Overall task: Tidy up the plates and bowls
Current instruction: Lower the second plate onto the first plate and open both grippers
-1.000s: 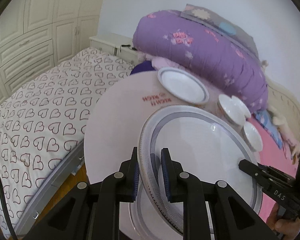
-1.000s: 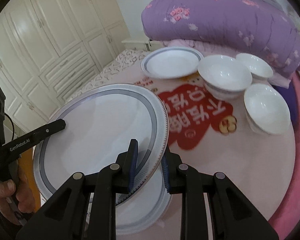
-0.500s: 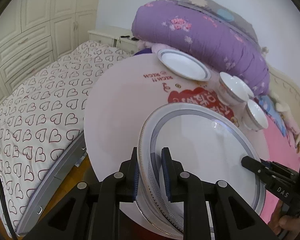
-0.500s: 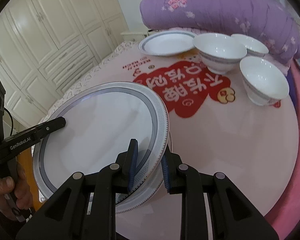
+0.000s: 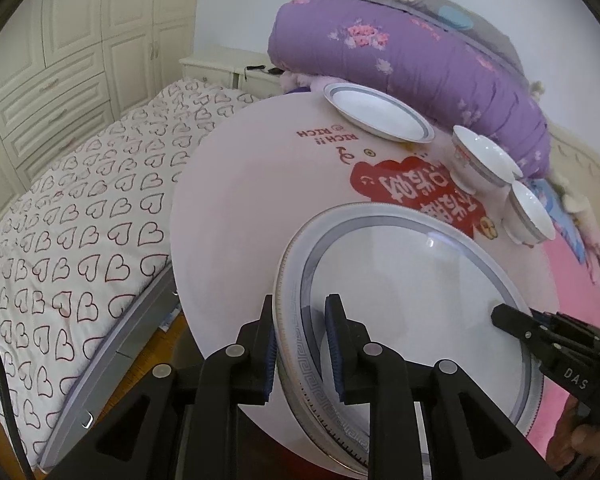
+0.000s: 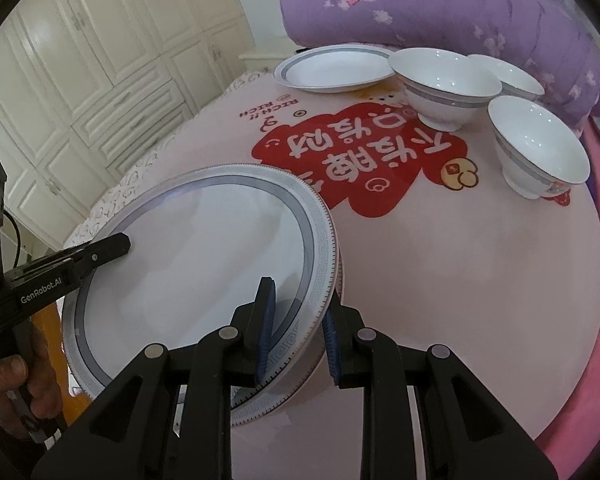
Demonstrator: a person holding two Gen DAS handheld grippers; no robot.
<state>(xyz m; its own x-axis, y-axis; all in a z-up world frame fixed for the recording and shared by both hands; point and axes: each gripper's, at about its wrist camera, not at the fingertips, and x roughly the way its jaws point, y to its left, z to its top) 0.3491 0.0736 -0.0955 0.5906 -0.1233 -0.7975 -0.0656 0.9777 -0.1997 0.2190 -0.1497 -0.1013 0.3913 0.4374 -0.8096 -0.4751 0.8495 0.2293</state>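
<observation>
Step in hand: stacking the large white round plate with the grey patterned rim (image 6: 196,264) onto a matching plate (image 6: 300,380) that lies under it at the near left edge of the round pink table mat with red lettering (image 6: 460,280).
Left gripper (image 5: 302,344): its jaws straddle the large plate's near rim, one blue pad above and one below; gripping, by the look of it.
Right gripper (image 6: 296,332): jaws straddle the opposite rim the same way, pads close on either side; whether they press or have begun to ease I cannot tell.
Plate position: nearly flat, its right edge just above or touching the lower plate; contact is not clear.
Other tableware: a smaller white plate with a grey band (image 6: 332,70) at the far side; three white ceramic bowls with grey bands (image 6: 446,86) (image 6: 540,148) (image 6: 508,74) at the far right, well apart from the stack.
Next move calls for: settling the plate level and centred, then opening both sets of jaws and drawing them out sideways without dragging the rim.
Remaining: probably the smaller plate and the bowls.
</observation>
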